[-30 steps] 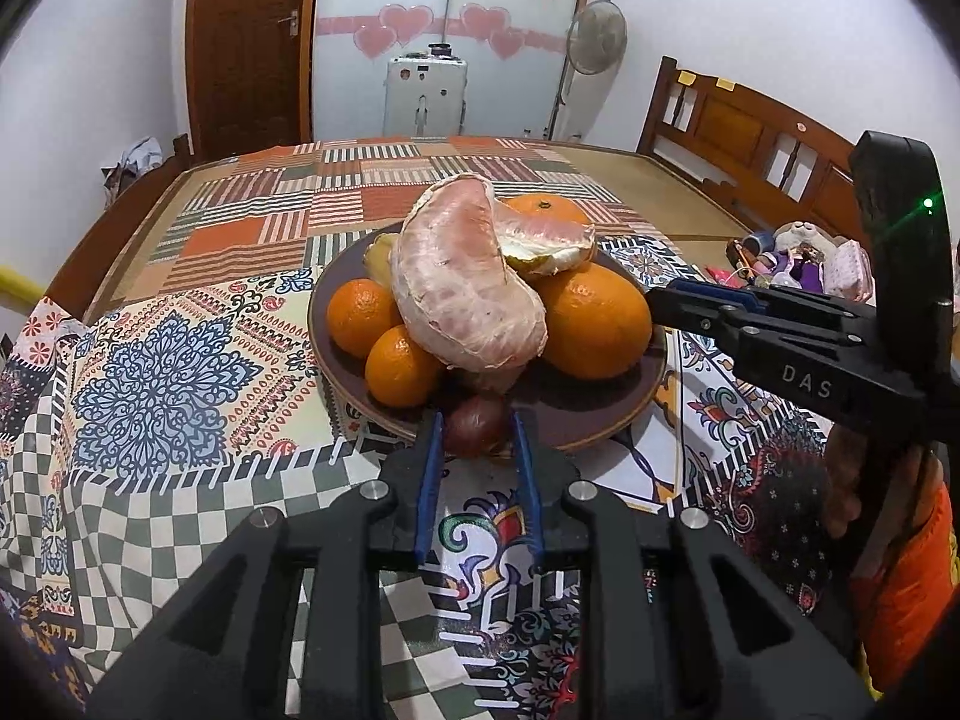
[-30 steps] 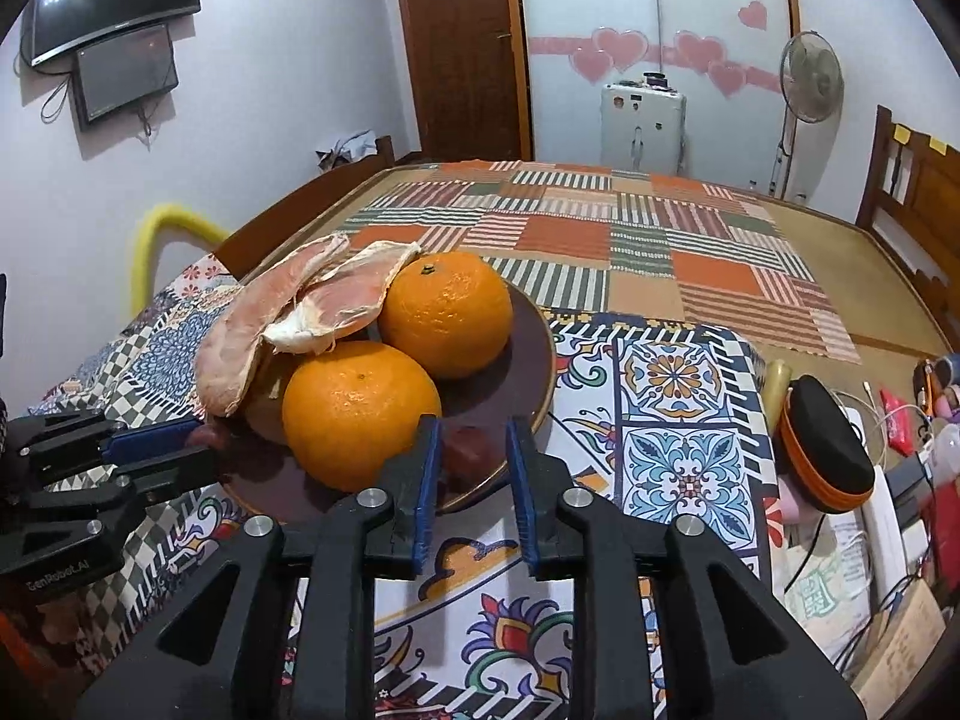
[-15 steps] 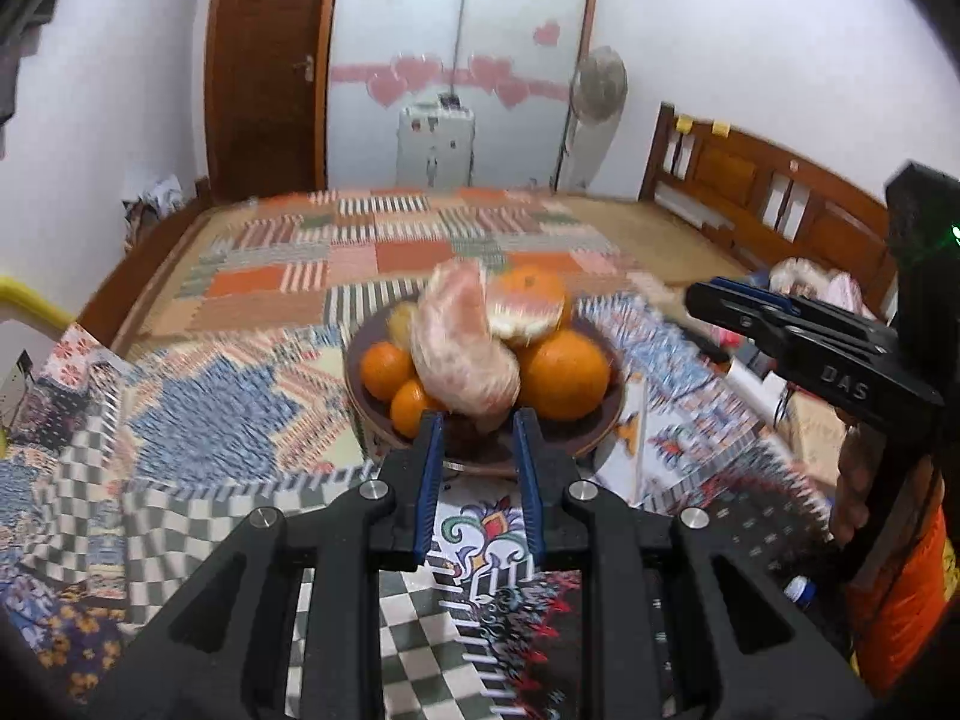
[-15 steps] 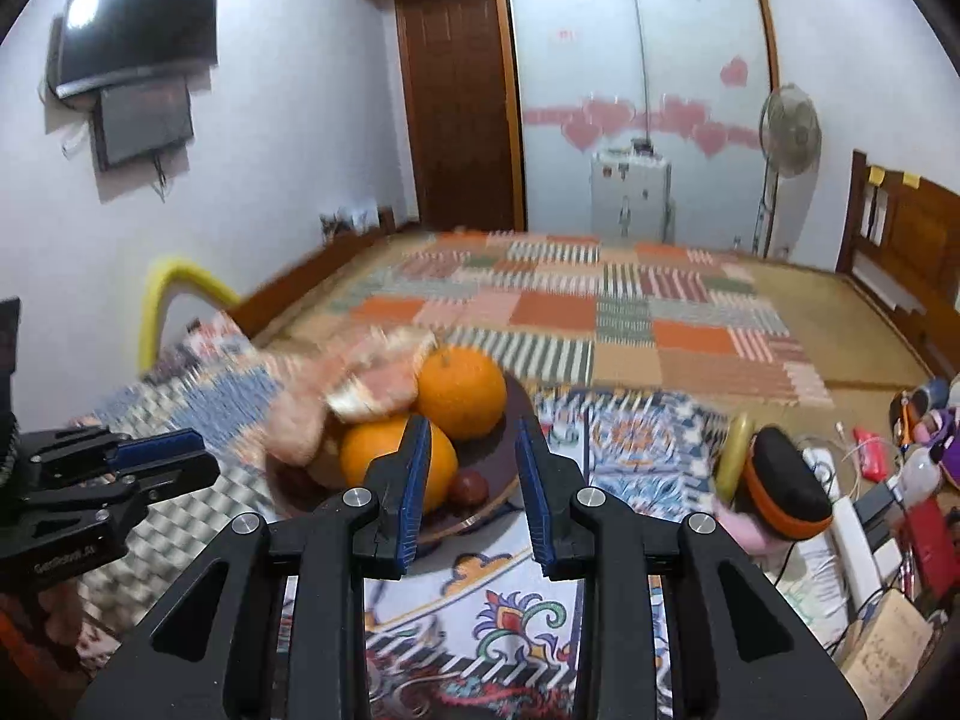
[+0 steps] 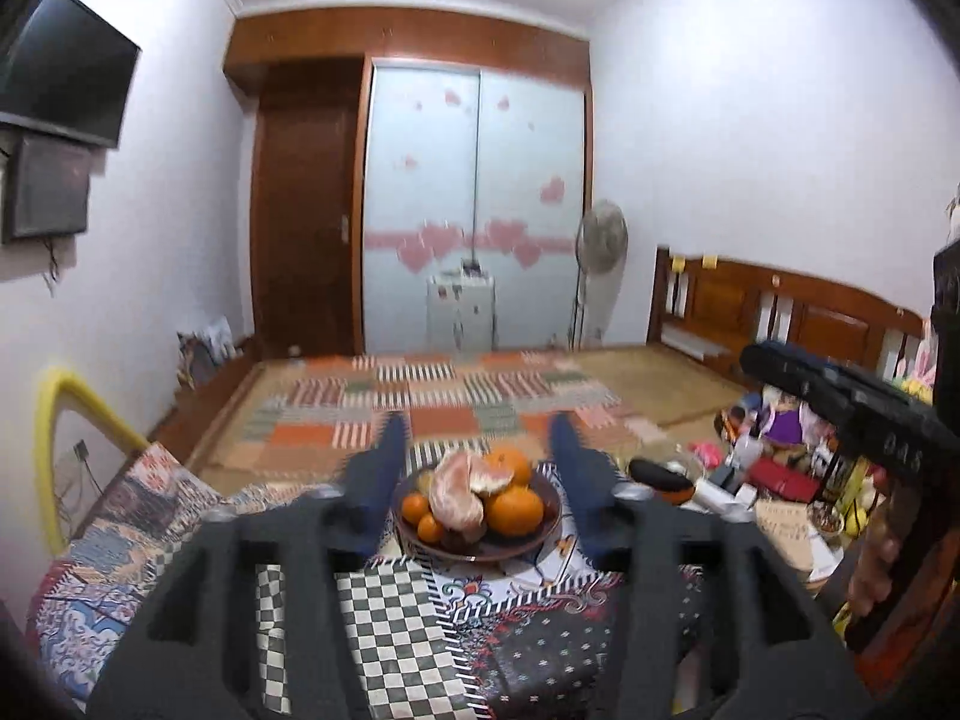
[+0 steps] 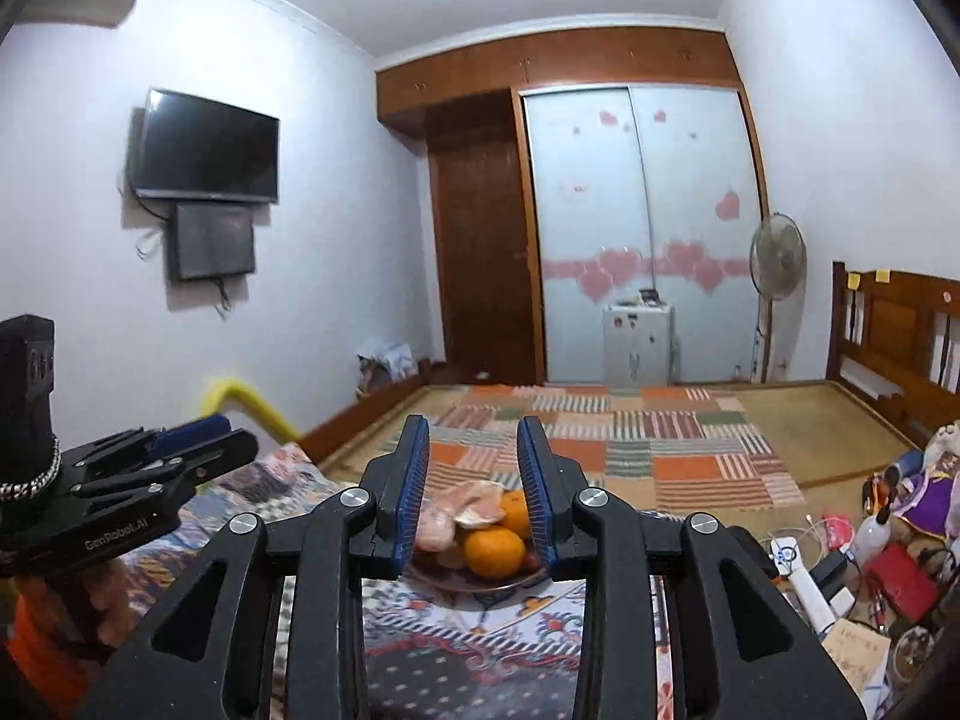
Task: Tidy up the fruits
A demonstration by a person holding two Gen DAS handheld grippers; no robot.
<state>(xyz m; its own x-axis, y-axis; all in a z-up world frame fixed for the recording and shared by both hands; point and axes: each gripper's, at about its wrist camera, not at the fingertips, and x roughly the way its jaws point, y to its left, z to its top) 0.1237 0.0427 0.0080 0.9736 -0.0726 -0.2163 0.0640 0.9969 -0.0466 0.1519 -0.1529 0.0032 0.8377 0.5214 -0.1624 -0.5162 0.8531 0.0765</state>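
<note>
Two black grippers, left gripper (image 5: pixel 474 450) and right gripper (image 6: pixel 474 456), gape wide, empty. "GenRobot.AI" marks the left. Four oranges (image 5: pixel 515 509) fill the brown round plate (image 5: pixel 543 534).

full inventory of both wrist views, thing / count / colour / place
plate: 1, dark brown, on the patterned cloth ahead of both grippers
oranges: at least 4, orange, piled on the plate
peeled pomelo: 1, pink, on the oranges
patterned cloth: 1, multicolour, under the plate
TV: 1, black, on the left wall
fan: 1, grey, standing by the sliding doors
small cabinet: 1, white, before the sliding doors
headboard: 1, brown wood, right side
clutter: many items, mixed colours, at right
left gripper: black with blue pads, open wide, empty
right gripper: black with blue pads, open, empty
</note>
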